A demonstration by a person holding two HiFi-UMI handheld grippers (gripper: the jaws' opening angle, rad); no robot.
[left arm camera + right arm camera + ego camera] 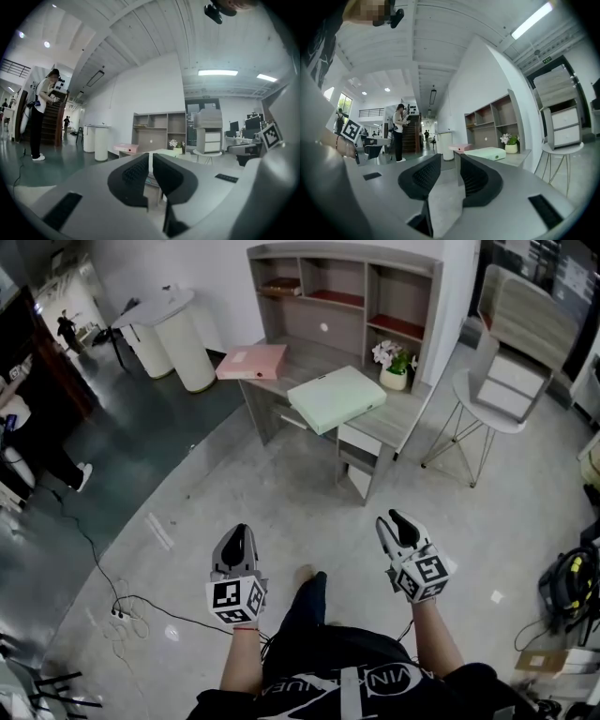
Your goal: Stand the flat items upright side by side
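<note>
Though flat, green folder far beyond jaws

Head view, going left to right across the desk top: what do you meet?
In order: pink flat file box → pale green flat file box → white pot of flowers.

A big open office-like hall: polished concrete floor, strip lights overhead, a staircase, a bench with cubbyhole shelves.

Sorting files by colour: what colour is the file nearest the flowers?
The file is pale green; head view shows it best.
</note>
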